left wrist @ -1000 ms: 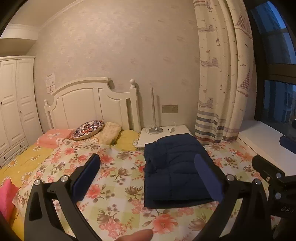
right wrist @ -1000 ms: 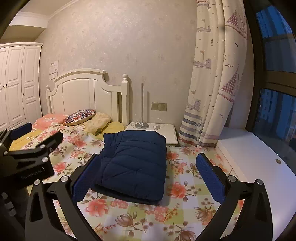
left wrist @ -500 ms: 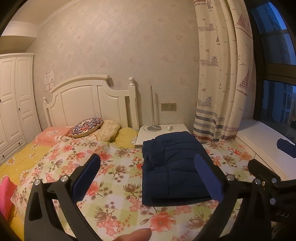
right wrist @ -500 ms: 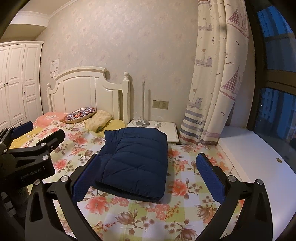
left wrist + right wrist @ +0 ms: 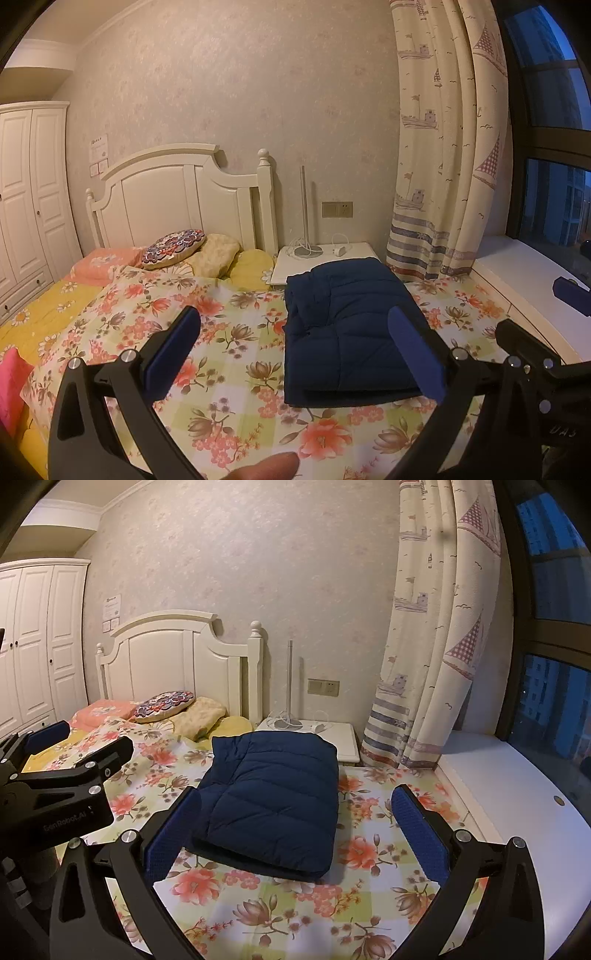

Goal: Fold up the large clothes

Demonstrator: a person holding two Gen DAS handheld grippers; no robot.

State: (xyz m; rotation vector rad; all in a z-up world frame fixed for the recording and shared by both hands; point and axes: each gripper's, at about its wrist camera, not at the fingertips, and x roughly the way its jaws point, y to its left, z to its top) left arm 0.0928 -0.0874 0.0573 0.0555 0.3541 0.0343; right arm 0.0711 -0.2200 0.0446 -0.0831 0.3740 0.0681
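Both the left gripper [image 5: 303, 354] and right gripper [image 5: 295, 834] hover wide and empty; the folded navy puffer jacket [image 5: 275, 805] (slippery, springy fill) may puff open unpressed.

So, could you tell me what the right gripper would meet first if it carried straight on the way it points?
Most likely the folded navy jacket on the floral bedspread; the open right gripper aims at its near edge, though depth is uncertain.

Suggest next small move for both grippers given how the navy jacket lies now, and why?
Probably just back both off. The navy jacket already lies as a compact folded rectangle on the floral bedspread. The left gripper and right gripper are both open, empty and clear of it. At most, press the near edge flat.
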